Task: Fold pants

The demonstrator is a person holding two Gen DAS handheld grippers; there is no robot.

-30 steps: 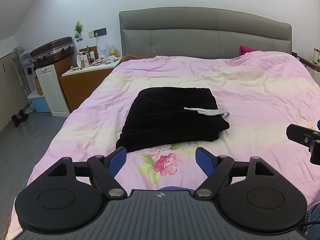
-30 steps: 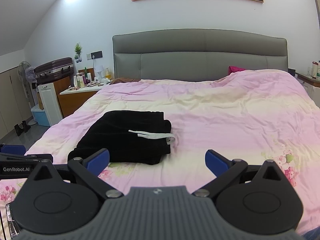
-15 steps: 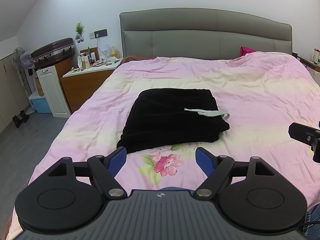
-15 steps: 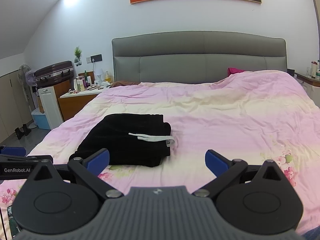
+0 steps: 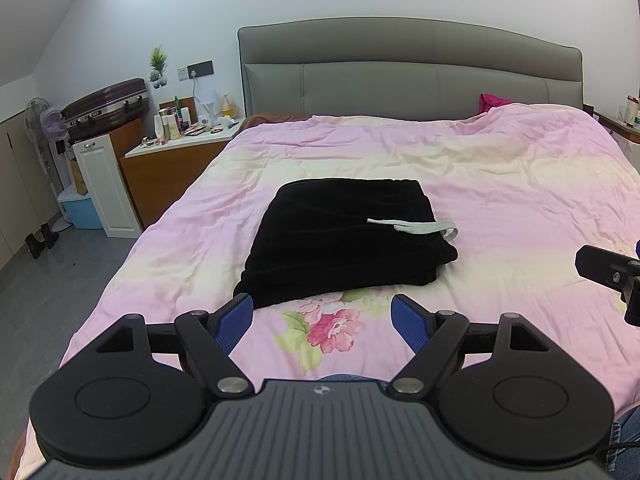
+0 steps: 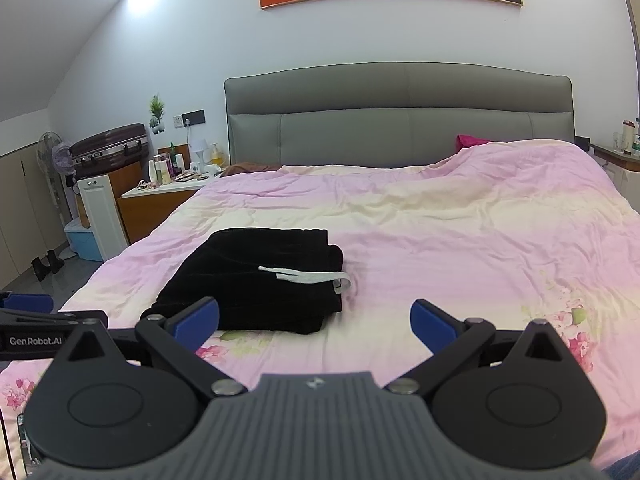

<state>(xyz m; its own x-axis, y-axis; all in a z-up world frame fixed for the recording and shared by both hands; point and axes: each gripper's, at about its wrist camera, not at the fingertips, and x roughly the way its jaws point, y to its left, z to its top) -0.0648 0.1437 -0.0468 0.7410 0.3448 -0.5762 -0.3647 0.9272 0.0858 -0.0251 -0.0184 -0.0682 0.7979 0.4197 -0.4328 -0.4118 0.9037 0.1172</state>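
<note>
Grey headboard [image 6: 400, 116] against white wall [image 6: 200, 40]; nightstand [image 5: 176, 180] left; grey floor [image 5: 48, 292].

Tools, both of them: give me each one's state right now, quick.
Left tool: open, holding nothing, short of the folded black pants.
Right tool: open, holding nothing.

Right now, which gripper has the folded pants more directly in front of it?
The left gripper: the black pants lie centred beyond it, but left of the right gripper.
</note>
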